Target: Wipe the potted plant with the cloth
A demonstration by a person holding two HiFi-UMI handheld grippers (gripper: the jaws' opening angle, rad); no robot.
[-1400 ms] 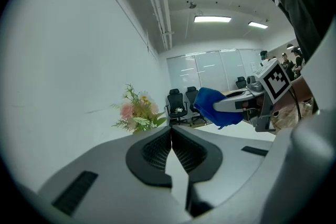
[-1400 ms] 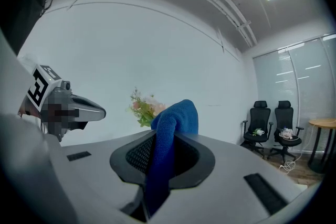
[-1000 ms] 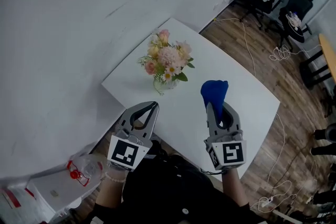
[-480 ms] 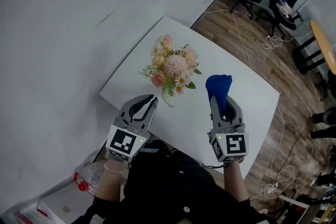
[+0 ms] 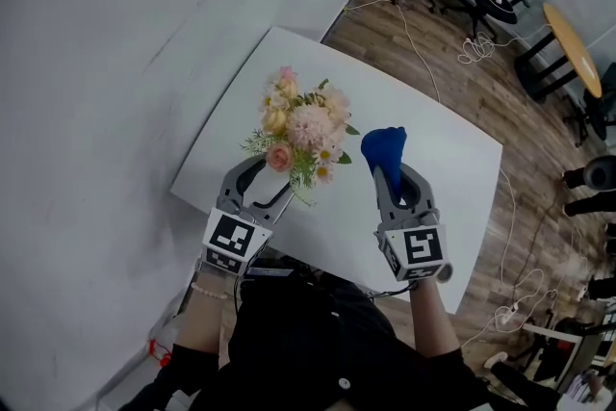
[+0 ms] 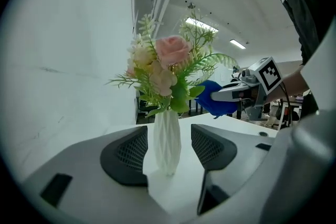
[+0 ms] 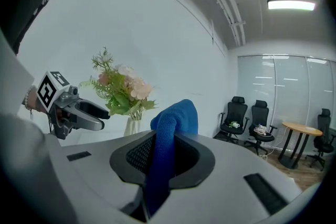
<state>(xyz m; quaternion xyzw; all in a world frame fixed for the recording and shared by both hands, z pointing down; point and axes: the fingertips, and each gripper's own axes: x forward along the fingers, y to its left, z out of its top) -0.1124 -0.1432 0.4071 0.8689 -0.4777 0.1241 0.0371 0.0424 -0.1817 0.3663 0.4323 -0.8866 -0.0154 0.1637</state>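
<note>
Now: L gripper [image 5: 269, 176] jaws opening, white vase [image 6: 167, 144] betw. them, untouched, standing on table [image 5: 423, 140]. R gripper [image 5: 397, 178] clamped on blue cloth [image 5: 383, 147], near flowers [image 5: 303, 125]. Risk: narrow vase tips if an L jaw bumps it off-centre.

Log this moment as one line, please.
left gripper: jaws opening, flanking white faceted flower vase | right gripper: jaws clamping blue cloth

My left gripper [image 5: 265, 178] and right gripper [image 5: 395, 176] are grey, each bearing a black-and-white marker cube [image 5: 236, 241]. Black meshed pads [image 6: 128, 152] line my jaws. I wear a black top [image 5: 318, 342] and a beaded bracelet [image 5: 205, 290].
</note>
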